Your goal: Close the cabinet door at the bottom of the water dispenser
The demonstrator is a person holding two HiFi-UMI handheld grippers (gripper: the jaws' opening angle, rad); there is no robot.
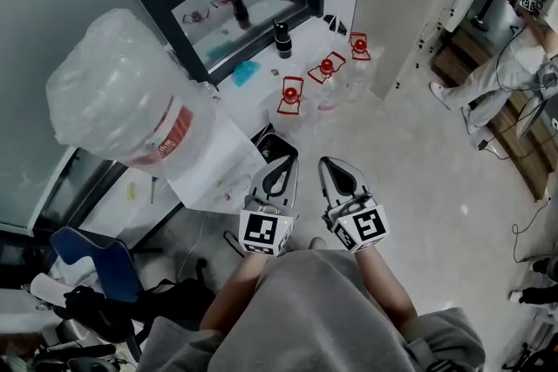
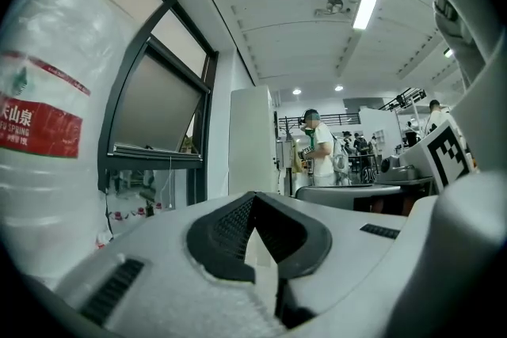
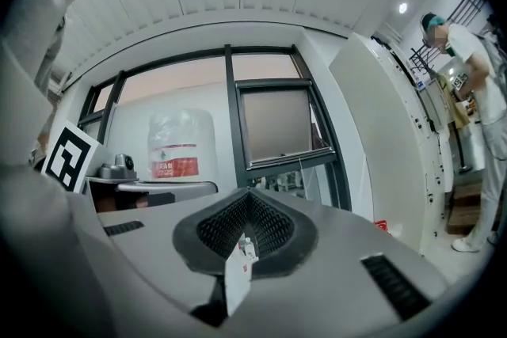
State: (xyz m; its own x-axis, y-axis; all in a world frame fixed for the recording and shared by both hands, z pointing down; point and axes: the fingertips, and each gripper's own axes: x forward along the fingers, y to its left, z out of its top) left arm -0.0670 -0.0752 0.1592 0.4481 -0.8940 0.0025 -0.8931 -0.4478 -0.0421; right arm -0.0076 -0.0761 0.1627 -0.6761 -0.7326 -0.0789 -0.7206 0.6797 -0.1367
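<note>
Apparently the job is either finished or not yet begun, and these views cannot settle which. At about ten o'clock in the head view stands the water dispenser (image 1: 216, 174), a big upturned bottle (image 1: 122, 100) on top of it. Seen this steeply from above, the bottle and the white body hide the low front where the cabinet door sits. A dark, pale-edged shape (image 1: 275, 144) at the foot of the dispenser, toward its four o'clock side, may be that door or its opening. Whether it is shut I cannot tell.

The left gripper (image 1: 281, 165) is held close in front of the person's body, near six o'clock of the head view. It points level toward twelve o'clock, just beside the dispenser's corner but touching nothing. Its jaws are pressed together with nothing between them.

The right gripper (image 1: 336, 165) lies just beside it, roughly parallel and also level. Its jaws are closed too and grip nothing, with only a thin sliver of the room showing through the seam.

I judge neither hand is working on the door now, since both are well above it.

Red-capped bottles (image 1: 292, 93) stand on the floor toward one o'clock, and a person (image 1: 493, 74) stands at about two o'clock.
</note>
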